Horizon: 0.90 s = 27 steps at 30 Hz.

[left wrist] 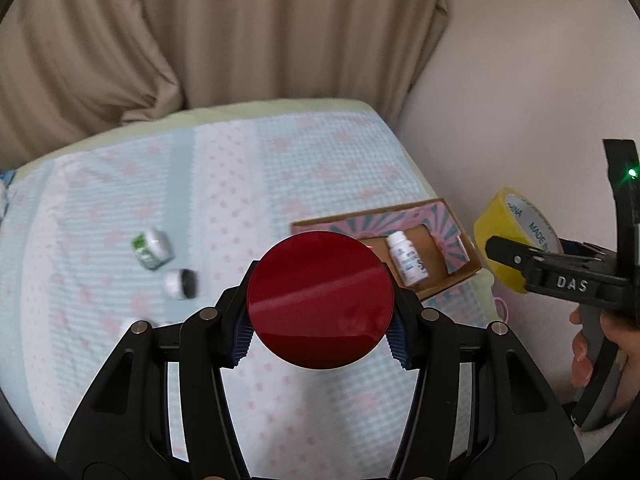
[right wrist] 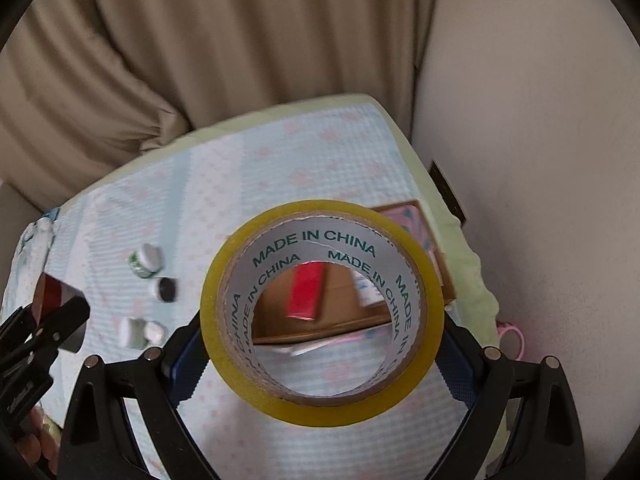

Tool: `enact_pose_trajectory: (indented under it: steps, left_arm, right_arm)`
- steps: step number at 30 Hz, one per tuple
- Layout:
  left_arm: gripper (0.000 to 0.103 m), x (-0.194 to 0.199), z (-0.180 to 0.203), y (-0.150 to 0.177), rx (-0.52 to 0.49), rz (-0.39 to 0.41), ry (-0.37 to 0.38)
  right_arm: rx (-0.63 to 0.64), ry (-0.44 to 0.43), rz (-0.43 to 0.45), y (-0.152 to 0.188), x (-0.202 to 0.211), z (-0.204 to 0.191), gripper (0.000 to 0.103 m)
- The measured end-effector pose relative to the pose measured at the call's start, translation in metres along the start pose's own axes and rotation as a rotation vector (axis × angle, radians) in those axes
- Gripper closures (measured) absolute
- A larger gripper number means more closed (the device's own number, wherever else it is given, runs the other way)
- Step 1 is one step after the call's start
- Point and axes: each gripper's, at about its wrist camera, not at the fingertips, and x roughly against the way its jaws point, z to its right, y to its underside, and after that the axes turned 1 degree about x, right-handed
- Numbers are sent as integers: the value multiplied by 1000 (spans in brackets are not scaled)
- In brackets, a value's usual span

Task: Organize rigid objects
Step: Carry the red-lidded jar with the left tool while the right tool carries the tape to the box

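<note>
Grippers both loaded above the bed: left gripper (left wrist: 320, 332) clenched on red disc (left wrist: 320, 300), right gripper (right wrist: 320, 360) grasping yellow tape roll (right wrist: 322, 312), seemingly bound for cardboard box (left wrist: 452, 276).

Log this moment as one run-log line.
left claw: shut on red disc | right claw: shut on tape | box: holds bottle | bed: jars loose

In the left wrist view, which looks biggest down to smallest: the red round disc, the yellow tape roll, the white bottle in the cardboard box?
1. Red round disc, nearest the camera, so inflated.
2. Yellow tape roll.
3. White bottle in the cardboard box.
</note>
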Motion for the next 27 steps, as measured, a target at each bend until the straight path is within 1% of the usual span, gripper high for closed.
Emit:
enact_pose_trajectory:
  steps: [3, 6, 7, 13, 18, 23, 27]
  left_arm:
    - [53, -41, 23, -9, -8, -51, 12]
    - [53, -86, 38, -14, 1, -114, 23]
    - [53, -104, 44, -15, 2, -141, 22]
    - [53, -179, 64, -13, -9, -250, -7]
    - [53, -231, 63, -14, -11, -326, -45]
    - [53, -265, 51, -13, 7, -382, -75]
    - [53, -283, 50, -9, 18, -423, -86]
  right_arm:
    - [-28, -12, -56, -13, -32, 27, 8]
    - [-65, -33, -124, -27, -74, 52, 8]
    - [-79, -39, -150, -28, -87, 59, 8]
    - [-158, -71, -262, -35, -153, 87, 8]
    - [-223, -81, -308, -37, -189, 96, 8]
    - [-338, -93, -327, -39, -215, 107, 8]
    - [-434, -98, -349, -35, -230, 116, 8]
